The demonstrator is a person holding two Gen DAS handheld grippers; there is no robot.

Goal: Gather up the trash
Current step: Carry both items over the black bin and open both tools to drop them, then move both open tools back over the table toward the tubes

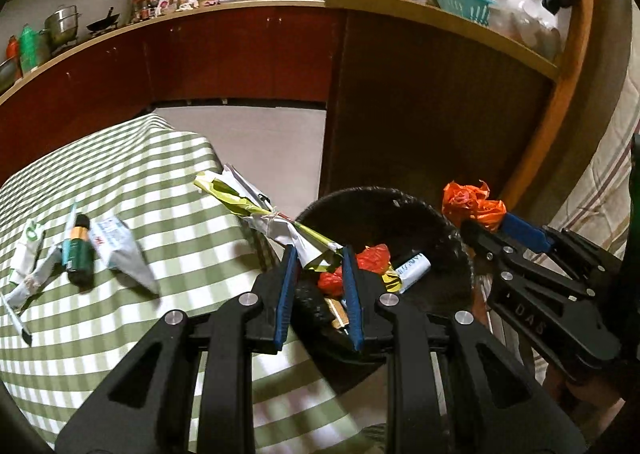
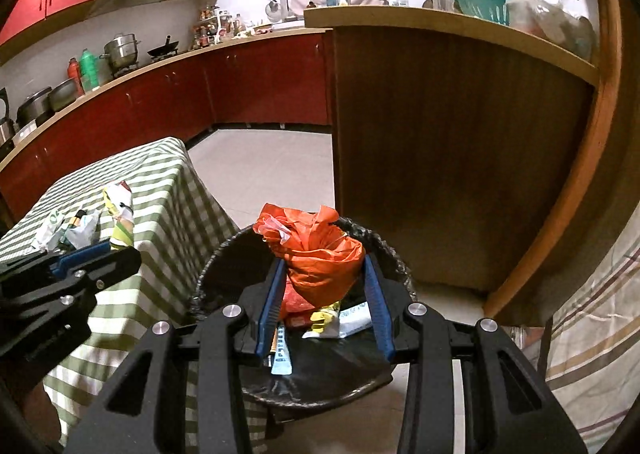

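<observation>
My left gripper [image 1: 318, 258] is shut on the end of a crumpled yellow-and-white wrapper [image 1: 256, 210] tied with string; the wrapper sticks out over the edge of the green-checked table [image 1: 140, 174]. My right gripper [image 2: 323, 266] is shut on a bunched orange plastic bag [image 2: 316, 246] and holds it over the black-lined trash bin [image 2: 224, 250]. In the left wrist view the right gripper [image 1: 490, 224] and its orange bag [image 1: 468, 202] hang above the bin's far rim [image 1: 420, 206]. Inside the bin lie a red bag [image 1: 372, 258], a white tube [image 1: 414, 270] and yellow scraps.
On the table lie a dark green bottle [image 1: 80, 250], a white packet [image 1: 120, 250] and white-green wrappers [image 1: 28, 250]. A tall wooden counter [image 1: 420, 114] rises right behind the bin. Red kitchen cabinets [image 1: 240, 54] line the back, and a striped cloth [image 2: 592, 314] hangs at right.
</observation>
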